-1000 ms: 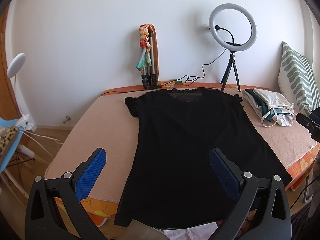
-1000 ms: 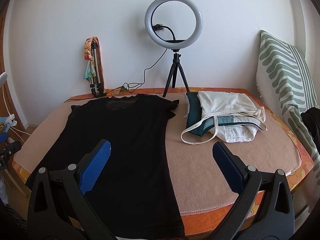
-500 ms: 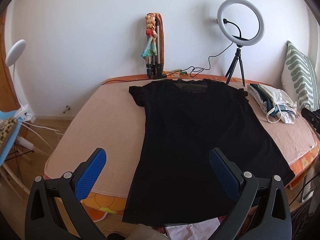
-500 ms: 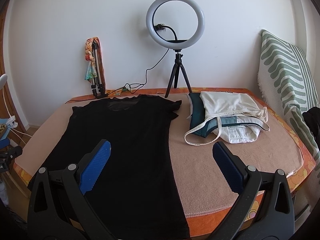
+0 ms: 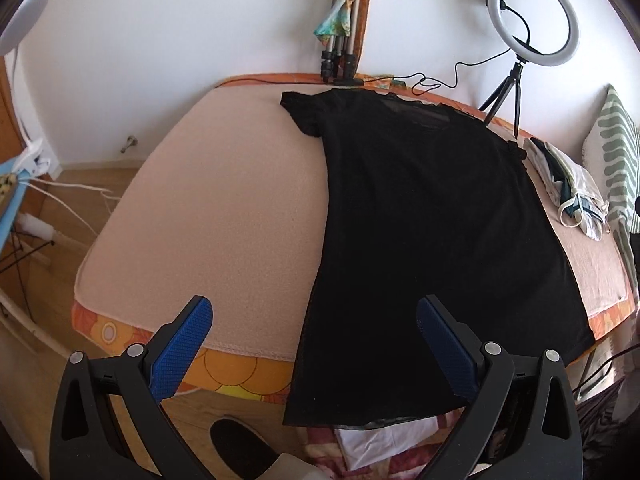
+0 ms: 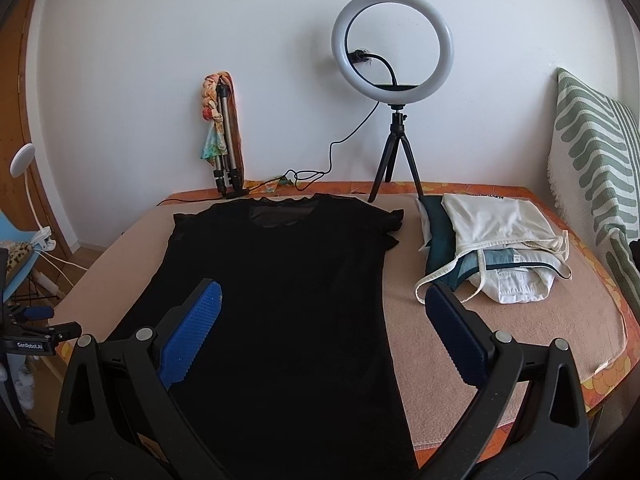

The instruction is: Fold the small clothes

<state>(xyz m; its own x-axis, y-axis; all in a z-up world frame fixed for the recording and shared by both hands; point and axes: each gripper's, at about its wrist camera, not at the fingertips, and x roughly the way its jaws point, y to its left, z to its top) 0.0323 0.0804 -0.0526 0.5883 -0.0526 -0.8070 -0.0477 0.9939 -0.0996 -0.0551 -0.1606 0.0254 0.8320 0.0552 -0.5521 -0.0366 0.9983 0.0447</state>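
Right wrist: "GenRobot.AI" label [image 6: 29,345] beside black top [image 6: 280,300].

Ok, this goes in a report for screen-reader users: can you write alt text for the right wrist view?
A black T-shirt lies flat on a peach-covered bed, between the open jaws of the right gripper, which holds nothing. A pile of folded clothes sits to its right, a ring light on a tripod behind.
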